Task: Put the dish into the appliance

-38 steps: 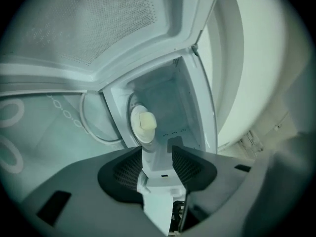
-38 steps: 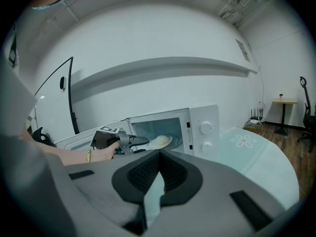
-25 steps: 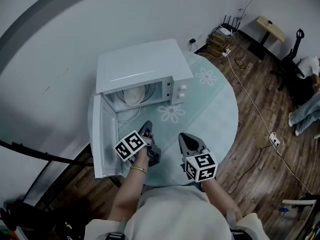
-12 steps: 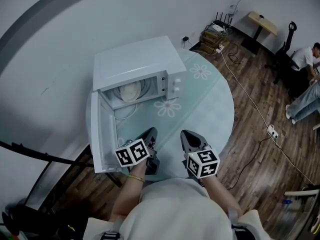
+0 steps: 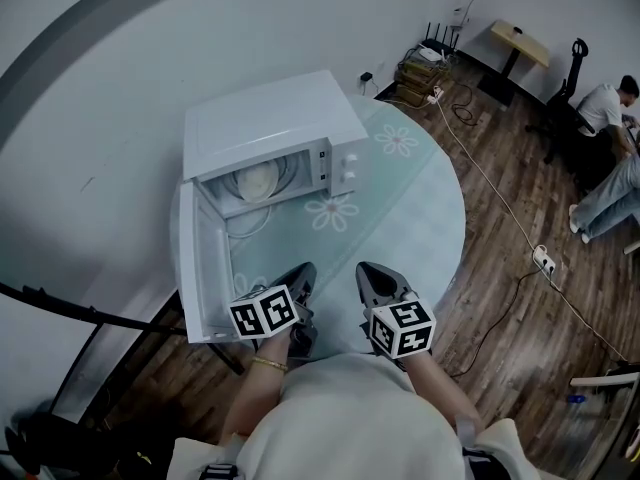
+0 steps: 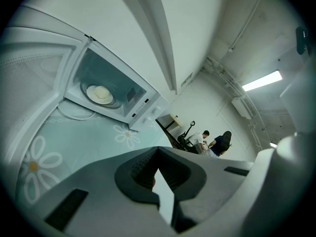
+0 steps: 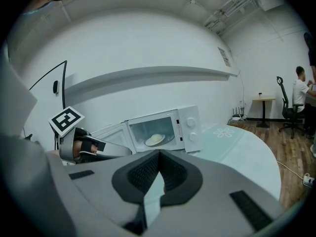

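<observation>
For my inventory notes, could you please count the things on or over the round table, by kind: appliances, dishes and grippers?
microwave: 1
dish, inside the microwave: 1
grippers: 2 (left gripper, right gripper)
Total: 4

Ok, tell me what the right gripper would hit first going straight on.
Probably the glass table in front of the microwave, since the right gripper tips slightly downward; depth is unclear.
</observation>
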A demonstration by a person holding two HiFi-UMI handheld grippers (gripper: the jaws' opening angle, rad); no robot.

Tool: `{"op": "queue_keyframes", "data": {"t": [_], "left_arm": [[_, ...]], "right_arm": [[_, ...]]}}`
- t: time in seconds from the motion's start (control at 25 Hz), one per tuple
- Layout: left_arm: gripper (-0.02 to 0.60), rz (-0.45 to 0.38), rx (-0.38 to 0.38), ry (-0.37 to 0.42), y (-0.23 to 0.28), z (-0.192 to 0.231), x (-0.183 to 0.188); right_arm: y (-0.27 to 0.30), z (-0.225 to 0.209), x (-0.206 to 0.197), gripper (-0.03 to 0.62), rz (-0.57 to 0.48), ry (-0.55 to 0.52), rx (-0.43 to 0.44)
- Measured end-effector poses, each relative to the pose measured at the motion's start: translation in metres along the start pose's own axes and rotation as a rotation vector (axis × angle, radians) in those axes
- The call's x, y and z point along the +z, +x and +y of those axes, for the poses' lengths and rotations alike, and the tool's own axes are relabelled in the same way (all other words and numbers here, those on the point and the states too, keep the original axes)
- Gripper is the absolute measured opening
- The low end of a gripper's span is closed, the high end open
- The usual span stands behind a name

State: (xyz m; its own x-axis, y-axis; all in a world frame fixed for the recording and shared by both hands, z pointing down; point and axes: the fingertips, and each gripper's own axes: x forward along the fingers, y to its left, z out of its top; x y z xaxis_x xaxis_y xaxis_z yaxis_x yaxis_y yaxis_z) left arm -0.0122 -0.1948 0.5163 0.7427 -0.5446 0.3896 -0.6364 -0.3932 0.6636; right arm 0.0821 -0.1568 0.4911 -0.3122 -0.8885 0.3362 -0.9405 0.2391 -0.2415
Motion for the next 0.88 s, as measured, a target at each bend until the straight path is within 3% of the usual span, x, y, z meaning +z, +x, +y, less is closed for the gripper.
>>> {"op": "queue_keyframes", "data": {"t": [0.88], "left_arm": [[0.012,0.021,-0.030,-0.014,0.0022,-0.0075,-0.0093]], "right_arm": [[-0.0073,0.0064,-0.0017,0.005,0.001,-0.011,-0.001]]}}
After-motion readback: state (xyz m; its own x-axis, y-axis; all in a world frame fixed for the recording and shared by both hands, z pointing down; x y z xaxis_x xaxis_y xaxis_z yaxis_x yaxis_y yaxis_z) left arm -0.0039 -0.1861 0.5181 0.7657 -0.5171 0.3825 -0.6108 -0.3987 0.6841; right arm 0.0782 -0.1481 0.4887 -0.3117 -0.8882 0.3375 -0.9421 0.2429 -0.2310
